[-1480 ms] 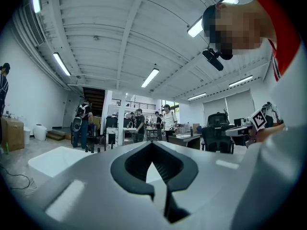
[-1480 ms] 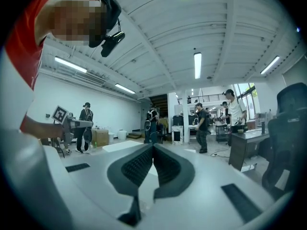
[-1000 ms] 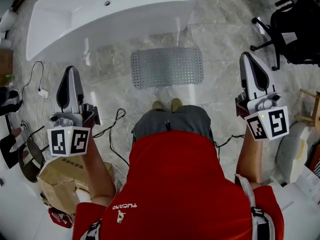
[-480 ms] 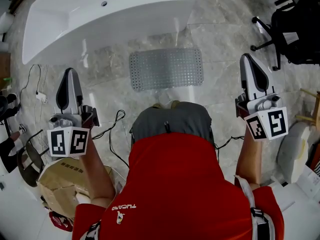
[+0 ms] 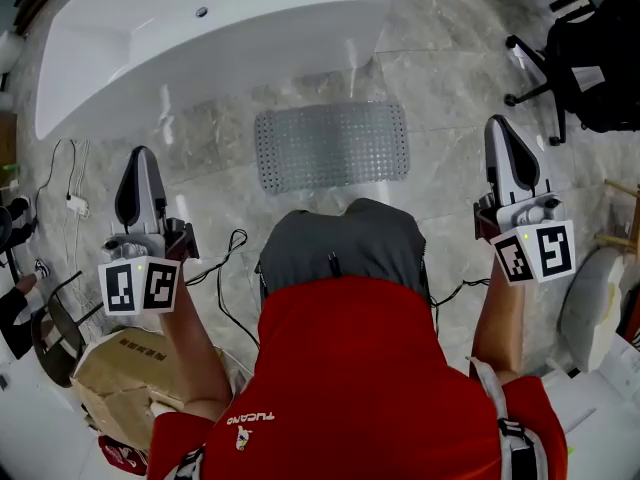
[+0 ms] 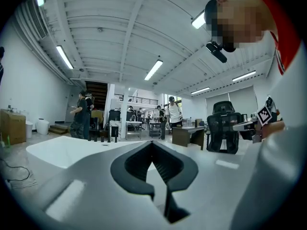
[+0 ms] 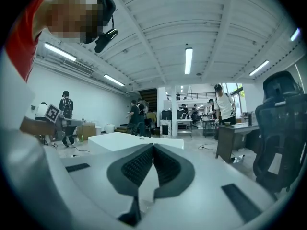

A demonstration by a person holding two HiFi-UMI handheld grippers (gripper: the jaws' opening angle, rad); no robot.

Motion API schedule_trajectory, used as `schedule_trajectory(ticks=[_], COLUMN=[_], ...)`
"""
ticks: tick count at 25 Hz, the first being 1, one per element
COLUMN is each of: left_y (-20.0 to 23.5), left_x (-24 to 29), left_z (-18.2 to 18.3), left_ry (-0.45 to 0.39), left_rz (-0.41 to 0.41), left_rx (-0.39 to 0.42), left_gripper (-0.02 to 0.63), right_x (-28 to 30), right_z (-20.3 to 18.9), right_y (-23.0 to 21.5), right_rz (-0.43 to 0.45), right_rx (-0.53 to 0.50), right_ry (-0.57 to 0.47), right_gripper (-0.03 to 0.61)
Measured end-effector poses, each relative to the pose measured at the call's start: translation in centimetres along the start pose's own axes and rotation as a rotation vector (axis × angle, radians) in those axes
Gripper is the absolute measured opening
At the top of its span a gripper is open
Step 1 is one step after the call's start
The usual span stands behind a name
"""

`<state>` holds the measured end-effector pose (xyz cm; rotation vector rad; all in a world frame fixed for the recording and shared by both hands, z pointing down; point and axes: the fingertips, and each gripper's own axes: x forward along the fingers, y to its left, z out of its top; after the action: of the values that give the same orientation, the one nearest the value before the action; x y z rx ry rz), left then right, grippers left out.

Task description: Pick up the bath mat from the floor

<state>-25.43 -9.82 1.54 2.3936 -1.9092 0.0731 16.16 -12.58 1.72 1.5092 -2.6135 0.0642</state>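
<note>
Head view: left gripper point(image 5: 140, 158) and right gripper point(image 5: 502, 128) sit on either side of the person's knees, both with jaws pressed together on nothing. Between the 2, on the marble floor point(image 5: 450, 78), the mat point(image 5: 332, 146) lies flat, just beside the white tub point(image 5: 200, 38). 1 black chair point(image 5: 590, 58) stands far right.

person wears red shirt point(image 5: 350, 378), short-sleeved, with small white print point(image 5: 250, 417); grey lower garment point(image 5: 340, 248). left tool point(image 5: 139, 156) and right tool point(image 5: 500, 123): pale grey bodies, black inner pads point(image 5: 128, 193), each with white cube point(image 5: 140, 286) bearing black square markers.
</note>
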Motion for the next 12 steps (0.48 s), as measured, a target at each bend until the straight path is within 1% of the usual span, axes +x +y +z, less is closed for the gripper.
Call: schedule_trajectory(ticks=[6, 12], left_y=[0.9, 1.6], left_x=[1.2, 2.9], left_z=[-4.7, -8.9], left_ry=[0.030, 0.034], left_rz=[0.023, 0.025], left_rx=[-0.013, -0.022], left_gripper=[0.005, 0.005], right_x=[0.9, 2.3], right_z=[-3.3, -7.1], right_y=[-0.2, -0.6], right_rz=[-0.010, -0.014], right_rx=[-0.002, -0.008], right_ry=[0.008, 0.024], right_gripper=[0.002, 0.002])
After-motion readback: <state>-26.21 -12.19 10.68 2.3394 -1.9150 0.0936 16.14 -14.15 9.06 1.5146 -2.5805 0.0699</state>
